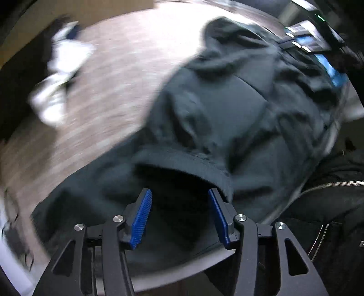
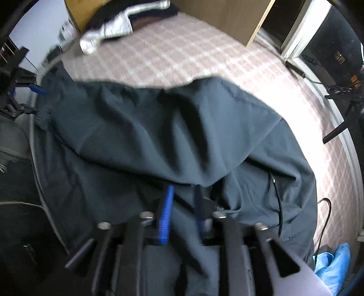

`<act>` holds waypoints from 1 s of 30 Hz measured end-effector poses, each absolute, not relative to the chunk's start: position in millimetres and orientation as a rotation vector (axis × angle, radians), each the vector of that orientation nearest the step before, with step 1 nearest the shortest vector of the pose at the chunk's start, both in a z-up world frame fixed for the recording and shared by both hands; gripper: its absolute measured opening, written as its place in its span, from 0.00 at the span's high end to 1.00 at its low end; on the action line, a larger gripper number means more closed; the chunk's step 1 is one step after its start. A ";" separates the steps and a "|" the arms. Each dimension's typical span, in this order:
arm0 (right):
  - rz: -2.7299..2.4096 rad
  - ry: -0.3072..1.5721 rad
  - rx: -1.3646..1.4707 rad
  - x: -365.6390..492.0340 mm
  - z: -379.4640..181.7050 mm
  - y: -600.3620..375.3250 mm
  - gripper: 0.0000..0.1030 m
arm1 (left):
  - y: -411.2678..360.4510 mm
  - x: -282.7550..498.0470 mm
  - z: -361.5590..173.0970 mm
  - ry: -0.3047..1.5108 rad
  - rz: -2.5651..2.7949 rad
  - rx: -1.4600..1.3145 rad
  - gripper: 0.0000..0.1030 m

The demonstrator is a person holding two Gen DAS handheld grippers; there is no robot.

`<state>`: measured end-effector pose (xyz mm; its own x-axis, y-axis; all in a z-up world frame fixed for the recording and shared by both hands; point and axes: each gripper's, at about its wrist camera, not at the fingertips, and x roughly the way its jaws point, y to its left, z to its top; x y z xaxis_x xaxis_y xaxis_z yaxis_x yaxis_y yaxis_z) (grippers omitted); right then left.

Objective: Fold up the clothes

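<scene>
A dark teal hoodie [image 1: 227, 109] lies crumpled on a round table with a pink checked cloth [image 1: 109, 86]. My left gripper [image 1: 179, 193] is open, its blue pads [image 1: 142, 216] wide apart. The hoodie's ribbed hem [image 1: 182, 159] arches just past the fingertips, with dark shadow between the pads. In the right wrist view the hoodie [image 2: 159, 127] is bunched in a raised fold. My right gripper [image 2: 183, 193] is shut on a pinch of its cloth near the table's front edge. The view is blurred.
A white and silver garment [image 2: 107, 31] lies at the far side of the table, next to a cardboard box [image 2: 227, 16]. A person's black zipped jacket [image 1: 329, 205] is close on the right. A black cord [image 2: 278, 195] crosses the hoodie. Something light blue [image 2: 334, 261] sits below the table rim [image 2: 350, 145].
</scene>
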<state>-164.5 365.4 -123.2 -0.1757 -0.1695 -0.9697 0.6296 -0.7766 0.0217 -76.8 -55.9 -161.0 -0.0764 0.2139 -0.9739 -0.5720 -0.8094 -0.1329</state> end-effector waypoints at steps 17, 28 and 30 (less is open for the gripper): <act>-2.050 0.498 1.599 -191.9 -143.8 360.7 0.72 | -22.9 -109.1 -205.6 0.390 2.004 -1.717 0.91; -2.201 0.269 1.608 -222.2 -132.0 400.9 0.67 | -104.9 -183.8 -99.8 0.673 2.531 -1.515 0.93; -2.228 0.257 1.602 -229.7 -136.8 405.2 0.67 | -115.2 -198.7 -92.2 0.786 2.613 -1.483 0.92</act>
